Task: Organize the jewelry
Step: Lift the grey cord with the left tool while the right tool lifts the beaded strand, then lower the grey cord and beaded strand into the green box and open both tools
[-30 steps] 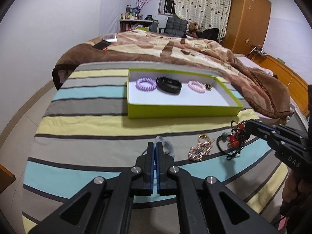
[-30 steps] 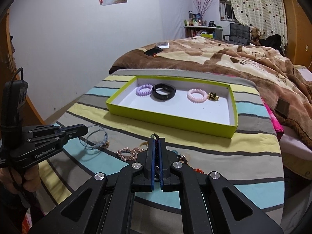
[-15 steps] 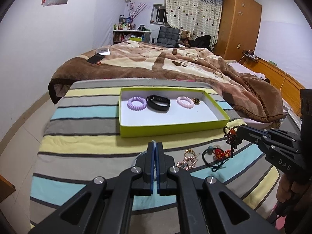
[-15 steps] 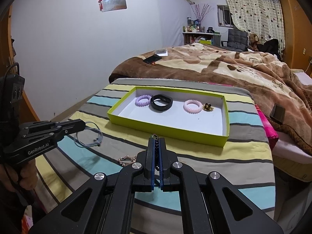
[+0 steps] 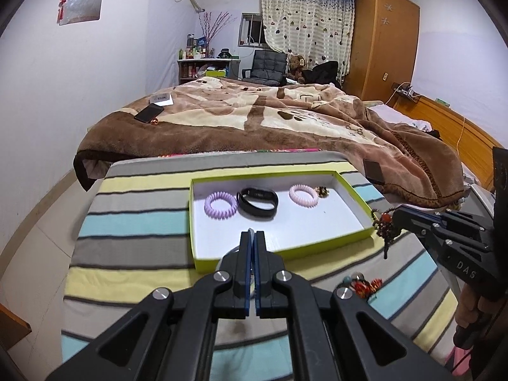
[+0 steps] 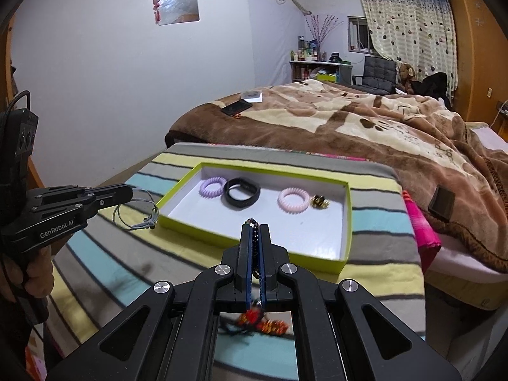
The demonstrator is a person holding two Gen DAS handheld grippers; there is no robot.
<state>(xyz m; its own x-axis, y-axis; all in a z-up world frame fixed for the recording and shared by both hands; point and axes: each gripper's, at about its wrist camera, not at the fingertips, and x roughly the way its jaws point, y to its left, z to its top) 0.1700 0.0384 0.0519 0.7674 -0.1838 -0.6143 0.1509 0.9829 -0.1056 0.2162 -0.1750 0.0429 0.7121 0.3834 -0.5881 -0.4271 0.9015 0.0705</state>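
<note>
A lime-green tray (image 5: 285, 254) (image 6: 254, 247) with a white floor holds a purple spiral tie (image 5: 221, 205), a black band (image 5: 257, 203), a pink spiral tie (image 5: 303, 195) and a small gold piece (image 5: 322, 191). My left gripper (image 5: 253, 235) (image 6: 130, 192) is shut on a thin wire-loop bracelet (image 6: 136, 212) that hangs off the tray's left side. My right gripper (image 6: 254, 227) (image 5: 396, 218) is shut on a dark beaded bracelet (image 5: 385, 225) by the tray's right corner. Its red charms (image 6: 254, 316) (image 5: 362, 284) trail low near the cloth.
The tray lies on a striped cloth (image 5: 133, 222) over a small table. Behind it is a bed with a brown blanket (image 5: 254, 127) and a phone (image 5: 148, 113). A pink cloth (image 6: 419, 222) hangs off the table's right side. A hand (image 6: 31, 270) holds each gripper.
Both grippers have risen and come closer to the tray, carrying the wire loop and the beaded bracelet up from the cloth. The rose-gold chain is now hidden behind my left gripper.
</note>
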